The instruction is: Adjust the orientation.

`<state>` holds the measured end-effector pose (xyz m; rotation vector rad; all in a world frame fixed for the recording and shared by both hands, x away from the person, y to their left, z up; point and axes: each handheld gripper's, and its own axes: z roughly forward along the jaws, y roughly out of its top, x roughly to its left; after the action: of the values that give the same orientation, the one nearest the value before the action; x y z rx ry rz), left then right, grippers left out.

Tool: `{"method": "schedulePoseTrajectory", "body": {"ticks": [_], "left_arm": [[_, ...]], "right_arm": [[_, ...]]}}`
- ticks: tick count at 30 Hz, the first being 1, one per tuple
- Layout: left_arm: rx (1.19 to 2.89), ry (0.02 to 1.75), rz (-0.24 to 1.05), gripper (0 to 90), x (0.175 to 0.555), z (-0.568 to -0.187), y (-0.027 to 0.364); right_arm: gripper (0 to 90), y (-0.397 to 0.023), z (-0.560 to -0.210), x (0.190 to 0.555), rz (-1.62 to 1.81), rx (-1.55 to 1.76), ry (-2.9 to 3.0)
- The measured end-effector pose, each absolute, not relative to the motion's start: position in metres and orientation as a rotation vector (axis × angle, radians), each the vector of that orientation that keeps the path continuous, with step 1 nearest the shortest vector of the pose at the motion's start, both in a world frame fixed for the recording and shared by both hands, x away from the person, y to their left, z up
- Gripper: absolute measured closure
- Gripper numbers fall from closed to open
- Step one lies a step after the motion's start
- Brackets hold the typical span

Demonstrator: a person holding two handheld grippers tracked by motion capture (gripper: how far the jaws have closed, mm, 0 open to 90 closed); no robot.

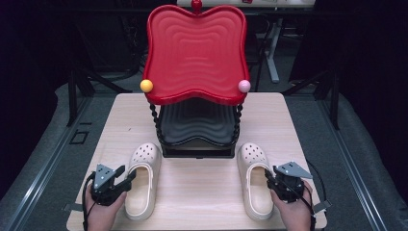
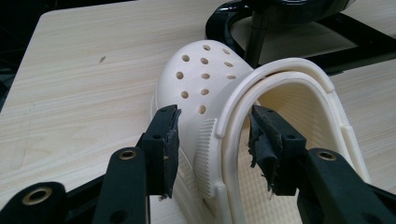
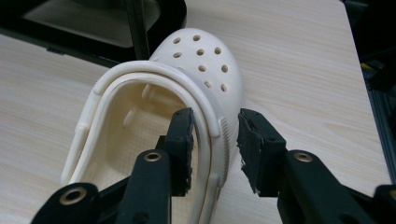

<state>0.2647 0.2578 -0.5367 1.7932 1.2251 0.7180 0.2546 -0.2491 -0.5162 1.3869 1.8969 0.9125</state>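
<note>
Clogs: left clog [image 1: 141, 179] wall between my left tongs [image 2: 212, 140], right clog [image 1: 255, 179] wall between my right tongs [image 3: 215, 147]. Both gape, unclamped. Close squarely on both walls.

Each black gripper [image 1: 126, 179] has brass-ringed screw holes and a grey plate.

Two cream clogs [image 1: 143, 179] dotted with holes, a rippled red tray [image 1: 195, 53] above a black tray [image 1: 196, 126].

Worktop: pale wood-grain [image 1: 202, 192].
On it: two cream clogs, left [image 1: 142, 179] and right [image 1: 255, 179], flanking black-based tiered stand [image 1: 197, 150].
</note>
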Motion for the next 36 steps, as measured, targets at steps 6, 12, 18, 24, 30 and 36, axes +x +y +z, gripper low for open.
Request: {"method": "schedulePoseTrajectory", "body": {"ticks": [6, 12, 18, 24, 30, 36], "left_arm": [[1.834, 1.195, 0.74, 52.5, 0.269, -0.537, 0.251], [1.877, 1.188, 0.769, 57.6, 0.275, -0.539, 0.245], [1.904, 1.185, 0.804, 65.5, 0.276, -0.54, 0.245], [1.903, 1.196, 0.81, 66.3, 0.279, -0.541, 0.245], [1.907, 1.202, 0.805, 67.2, 0.28, -0.541, 0.246], [1.909, 1.201, 0.812, 68.5, 0.281, -0.541, 0.246]], "right_arm": [[65.2, -0.245, -0.523, 0.253, 0.904, 1.346, 1.908], [67.3, -0.242, -0.524, 0.258, 0.857, 1.326, 1.913], [71.9, -0.24, -0.526, 0.259, 0.842, 1.322, 1.899], [71.5, -0.24, -0.526, 0.26, 0.829, 1.32, 1.899], [71.7, -0.239, -0.526, 0.261, 0.812, 1.311, 1.903], [73.6, -0.239, -0.526, 0.262, 0.804, 1.321, 1.904]]}}
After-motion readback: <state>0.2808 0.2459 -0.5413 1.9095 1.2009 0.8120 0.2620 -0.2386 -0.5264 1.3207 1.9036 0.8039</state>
